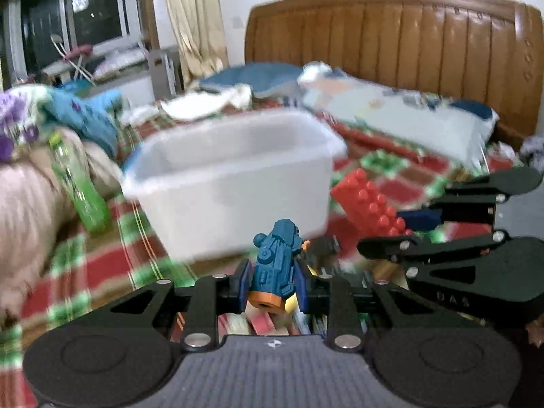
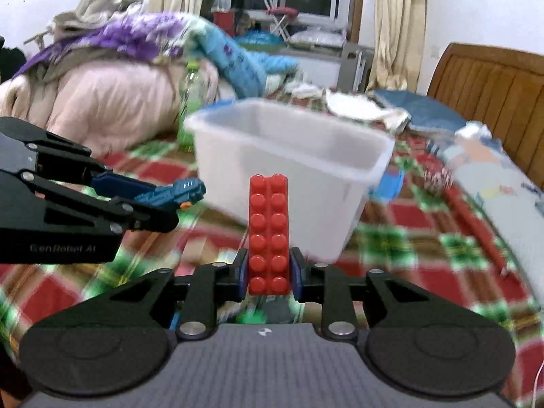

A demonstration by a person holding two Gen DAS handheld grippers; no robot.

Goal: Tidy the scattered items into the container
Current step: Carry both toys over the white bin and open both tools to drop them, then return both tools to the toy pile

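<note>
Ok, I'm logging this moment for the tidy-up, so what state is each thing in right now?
left gripper: shut on the blue toy.
blue toy: held off the bed, not yet in the bin.
right gripper: shut on the red brick.
red brick: held upright, not yet in the bin.
white bin: open, no lid, upright on the bed; nothing visible inside.
green bottle: leaning against the pink quilt.
</note>
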